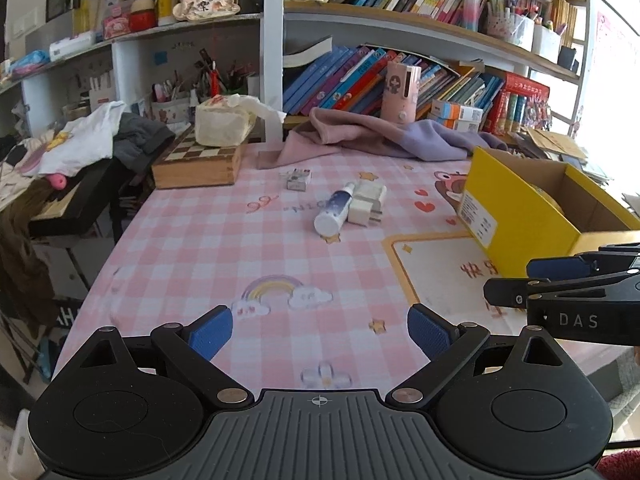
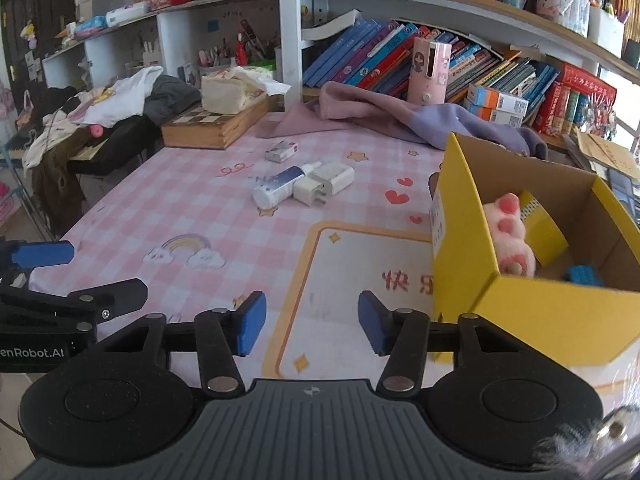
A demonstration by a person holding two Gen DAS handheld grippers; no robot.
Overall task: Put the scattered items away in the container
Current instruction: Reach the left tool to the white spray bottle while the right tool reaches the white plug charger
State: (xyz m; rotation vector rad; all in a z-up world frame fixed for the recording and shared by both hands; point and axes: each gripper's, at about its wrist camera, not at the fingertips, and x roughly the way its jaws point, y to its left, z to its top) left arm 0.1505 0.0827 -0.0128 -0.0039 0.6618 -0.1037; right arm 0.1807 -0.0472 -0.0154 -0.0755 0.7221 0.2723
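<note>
On a pink checked tablecloth, three scattered items are being left near the centre of both frames: a spray bottle lying on its side, a white charger touching it, and a small box just beyond. At the right edge, a yellow cardboard box is being shown open, with a pink paw-shaped toy and a blue item inside. At the bottom of each view, the left gripper is being held wide and empty, the right gripper partly open with nothing between its blue pads.
</note>
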